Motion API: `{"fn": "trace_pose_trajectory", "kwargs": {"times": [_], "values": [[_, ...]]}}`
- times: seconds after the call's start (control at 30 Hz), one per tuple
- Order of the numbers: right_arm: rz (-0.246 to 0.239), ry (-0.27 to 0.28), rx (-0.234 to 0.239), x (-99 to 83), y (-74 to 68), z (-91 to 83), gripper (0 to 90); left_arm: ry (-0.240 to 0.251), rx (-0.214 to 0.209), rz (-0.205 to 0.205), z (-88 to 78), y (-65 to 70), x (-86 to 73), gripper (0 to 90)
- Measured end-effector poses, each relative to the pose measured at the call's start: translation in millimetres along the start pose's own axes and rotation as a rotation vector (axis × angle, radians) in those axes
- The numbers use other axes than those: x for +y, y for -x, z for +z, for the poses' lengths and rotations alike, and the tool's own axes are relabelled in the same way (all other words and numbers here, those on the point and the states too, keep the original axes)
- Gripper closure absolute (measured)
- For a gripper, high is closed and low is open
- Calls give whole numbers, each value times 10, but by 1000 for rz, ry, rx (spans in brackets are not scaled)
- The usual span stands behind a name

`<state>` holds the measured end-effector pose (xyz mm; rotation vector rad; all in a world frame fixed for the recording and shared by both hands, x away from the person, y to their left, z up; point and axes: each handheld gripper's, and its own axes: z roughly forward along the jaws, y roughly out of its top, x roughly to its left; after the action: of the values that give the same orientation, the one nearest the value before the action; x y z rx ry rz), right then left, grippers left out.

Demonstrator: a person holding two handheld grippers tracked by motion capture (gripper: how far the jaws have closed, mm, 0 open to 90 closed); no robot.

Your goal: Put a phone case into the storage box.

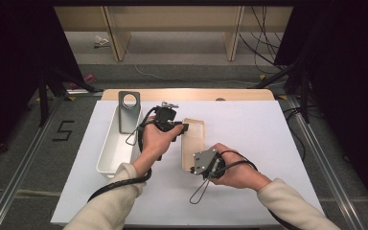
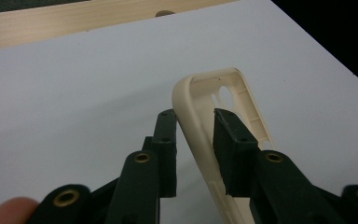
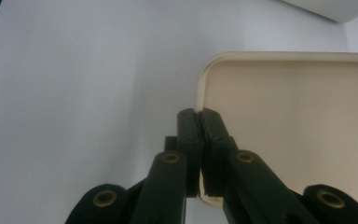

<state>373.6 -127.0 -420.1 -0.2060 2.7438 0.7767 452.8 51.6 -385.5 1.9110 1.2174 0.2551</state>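
A cream phone case [image 1: 195, 141] lies hollow side up at the middle of the white table. My left gripper [image 1: 182, 127] is at its far left corner. In the left gripper view the case's side wall [image 2: 200, 93] runs between the jaws of my left gripper [image 2: 195, 126], which stand open astride it; the right jaw sits inside the case and a sliver of table shows beside the left jaw. My right gripper [image 1: 191, 167] is at the case's near end. In the right gripper view, my right gripper [image 3: 201, 116] is shut on the rim of the case [image 3: 284, 116].
A long white bin [image 1: 115, 143] lies left of the case, with a grey metal plate [image 1: 128, 112] with a round hole leaning at its far end. White table surface [image 1: 254, 134] stretches to the right. A wooden strip [image 1: 187, 94] borders the far edge.
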Motion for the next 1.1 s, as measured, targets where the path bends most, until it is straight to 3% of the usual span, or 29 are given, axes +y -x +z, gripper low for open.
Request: {"fn": "trace_pose_trajectory", "kwargs": {"times": [0.5,0.8,0.87,0.93,1.1], "values": [[19,-21,1,-42,18,71,886,45,-93,-38,-84,103,45,813],[38,-17,-18,-48,32,87,876,87,-131,-27,-124,134,51,829],[64,-3,-20,-53,39,81,857,100,-133,-4,-135,148,60,831],[72,10,-38,-60,52,70,818,111,-110,29,-145,158,63,833],[133,61,-62,-81,82,-2,715,134,-81,52,-168,130,60,833]]}}
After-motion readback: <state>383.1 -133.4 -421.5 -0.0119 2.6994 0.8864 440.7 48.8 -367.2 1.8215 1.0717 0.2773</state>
